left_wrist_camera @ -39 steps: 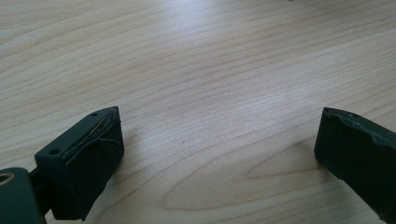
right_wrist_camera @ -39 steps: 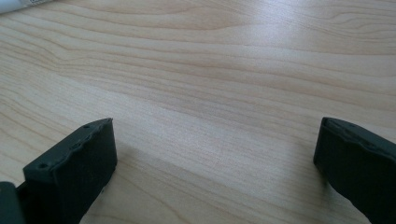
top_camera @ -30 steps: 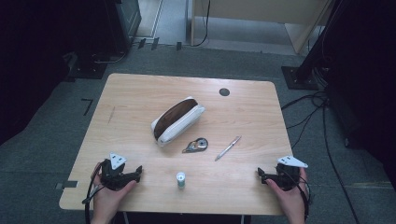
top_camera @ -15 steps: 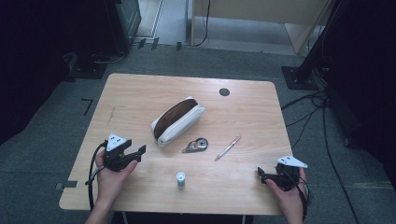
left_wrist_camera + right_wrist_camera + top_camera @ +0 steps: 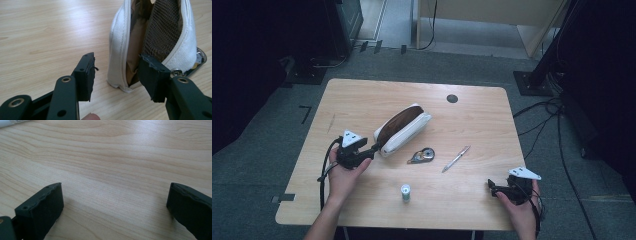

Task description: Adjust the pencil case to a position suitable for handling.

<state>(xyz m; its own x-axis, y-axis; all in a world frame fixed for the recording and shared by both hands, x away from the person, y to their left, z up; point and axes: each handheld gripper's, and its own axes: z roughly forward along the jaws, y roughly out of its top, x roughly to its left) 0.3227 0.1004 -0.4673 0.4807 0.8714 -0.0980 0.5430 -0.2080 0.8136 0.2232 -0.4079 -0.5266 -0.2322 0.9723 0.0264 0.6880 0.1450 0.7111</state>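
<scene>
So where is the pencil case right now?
In the high view the pencil case lies open near the table's middle, left of the correction tape, with the open left tongs at its near end.

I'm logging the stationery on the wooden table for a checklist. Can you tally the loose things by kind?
White fabric pencil case with brown lining, unzipped: 1
Grey correction tape dispenser: 1
Slim silver pen: 1
Small green-and-white cylinder, standing upright: 1
Total: 4
</scene>
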